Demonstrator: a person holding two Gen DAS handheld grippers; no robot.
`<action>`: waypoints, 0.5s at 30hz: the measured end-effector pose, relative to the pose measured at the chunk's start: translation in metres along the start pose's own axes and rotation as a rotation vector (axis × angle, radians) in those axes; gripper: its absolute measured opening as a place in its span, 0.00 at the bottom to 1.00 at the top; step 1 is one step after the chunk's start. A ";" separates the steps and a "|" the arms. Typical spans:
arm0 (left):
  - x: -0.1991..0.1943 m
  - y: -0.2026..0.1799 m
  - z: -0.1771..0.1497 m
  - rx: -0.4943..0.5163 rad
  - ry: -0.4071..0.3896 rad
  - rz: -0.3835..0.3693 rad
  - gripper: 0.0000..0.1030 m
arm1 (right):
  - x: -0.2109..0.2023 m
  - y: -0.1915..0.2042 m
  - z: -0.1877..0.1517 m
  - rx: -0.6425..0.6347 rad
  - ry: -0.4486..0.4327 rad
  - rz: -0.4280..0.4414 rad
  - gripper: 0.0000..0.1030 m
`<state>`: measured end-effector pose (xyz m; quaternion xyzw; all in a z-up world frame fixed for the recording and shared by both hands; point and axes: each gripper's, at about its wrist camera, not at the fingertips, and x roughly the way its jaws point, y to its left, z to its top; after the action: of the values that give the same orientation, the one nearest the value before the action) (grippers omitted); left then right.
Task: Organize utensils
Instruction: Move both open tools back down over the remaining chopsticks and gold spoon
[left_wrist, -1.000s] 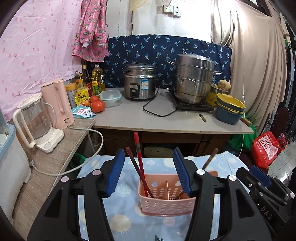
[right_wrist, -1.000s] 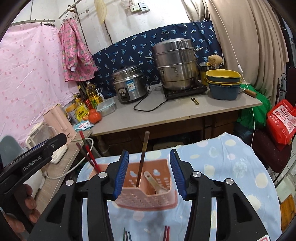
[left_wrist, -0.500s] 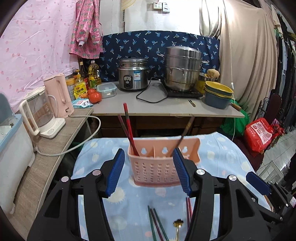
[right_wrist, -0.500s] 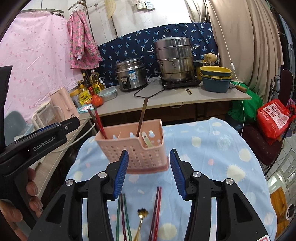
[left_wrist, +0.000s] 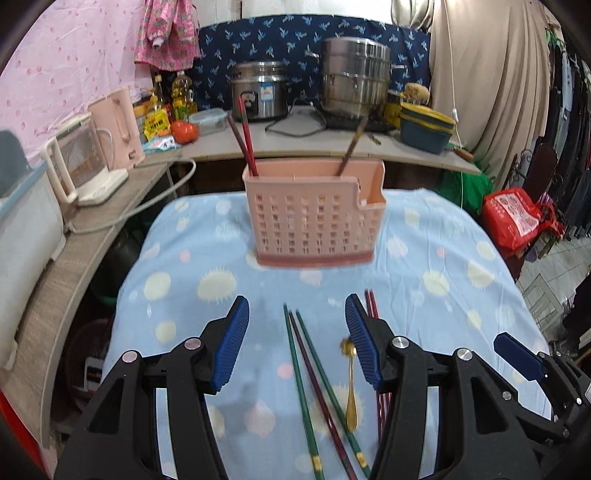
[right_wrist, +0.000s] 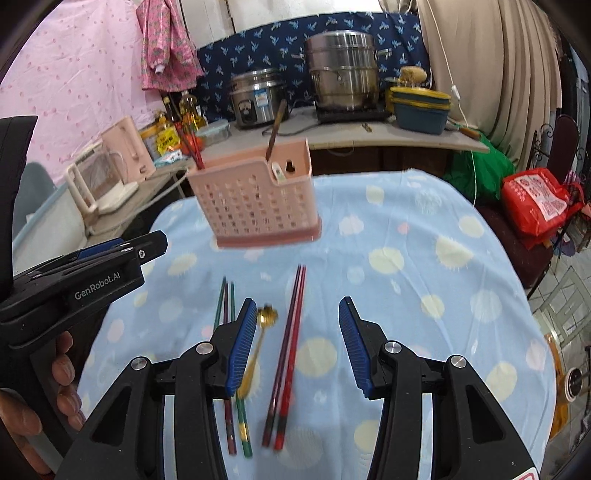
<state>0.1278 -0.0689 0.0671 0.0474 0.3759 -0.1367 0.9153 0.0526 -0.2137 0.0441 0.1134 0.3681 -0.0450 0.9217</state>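
A pink perforated utensil basket stands on the blue dotted tablecloth. It holds red chopsticks at its left and a brown-handled utensil at its right. Green and dark red chopsticks, a gold spoon and a red chopstick pair lie loose on the cloth. My left gripper is open and empty above the green chopsticks. My right gripper is open and empty above the red pair.
A counter behind holds a rice cooker, a steel steamer pot, stacked bowls and bottles. A kettle and blender stand on the left shelf. A red bag sits at right.
Both grippers pulled back and away from the basket, tilting down. The loose chopsticks and spoon on the cloth have come into view below them. Both stay open.
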 end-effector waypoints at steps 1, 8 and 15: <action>0.002 -0.001 -0.009 0.001 0.015 0.002 0.50 | 0.001 -0.001 -0.006 -0.003 0.011 -0.008 0.45; 0.018 0.008 -0.062 -0.010 0.122 0.012 0.50 | 0.011 -0.010 -0.051 -0.003 0.100 -0.029 0.45; 0.027 0.014 -0.110 -0.023 0.196 -0.002 0.50 | 0.025 -0.011 -0.086 -0.008 0.172 -0.026 0.45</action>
<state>0.0756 -0.0404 -0.0301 0.0497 0.4653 -0.1279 0.8745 0.0107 -0.2038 -0.0355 0.1084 0.4475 -0.0455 0.8865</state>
